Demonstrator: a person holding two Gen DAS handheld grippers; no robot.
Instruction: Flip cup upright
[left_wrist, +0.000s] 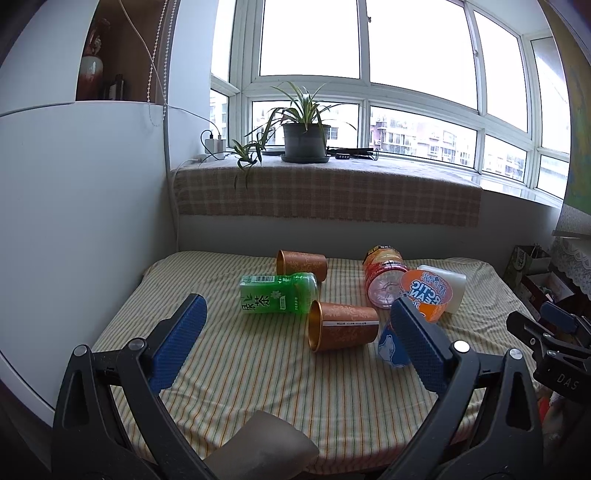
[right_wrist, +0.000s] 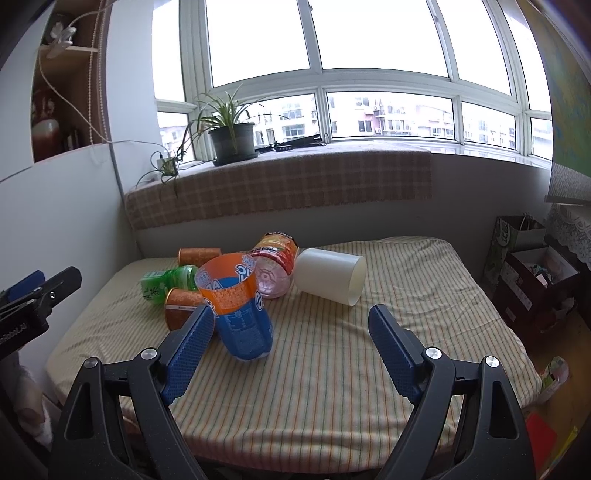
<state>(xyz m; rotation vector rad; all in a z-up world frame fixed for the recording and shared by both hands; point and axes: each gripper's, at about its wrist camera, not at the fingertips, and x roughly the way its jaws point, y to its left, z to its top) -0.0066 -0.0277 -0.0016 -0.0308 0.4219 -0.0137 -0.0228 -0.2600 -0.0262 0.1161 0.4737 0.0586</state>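
Observation:
An orange-and-blue printed cup (right_wrist: 236, 306) stands mouth up, slightly tilted, on the striped tablecloth (right_wrist: 332, 369); it also shows in the left wrist view (left_wrist: 424, 299), partly behind my finger. My right gripper (right_wrist: 291, 317) is open and empty, its left finger (right_wrist: 188, 354) close beside the cup. My left gripper (left_wrist: 295, 314) is open and empty, held above the table in front of a brown cup (left_wrist: 343, 325) lying on its side. A second brown cup (left_wrist: 301, 264) lies on its side farther back. A white cup (right_wrist: 328, 275) lies on its side.
A green tea bottle (left_wrist: 277, 293) and a pink-bottomed bottle (left_wrist: 384, 275) lie on the table among the cups. A plaid-covered windowsill with a potted plant (left_wrist: 304, 138) is behind. A white wall stands left. Bags and boxes (right_wrist: 532, 266) sit on the floor right.

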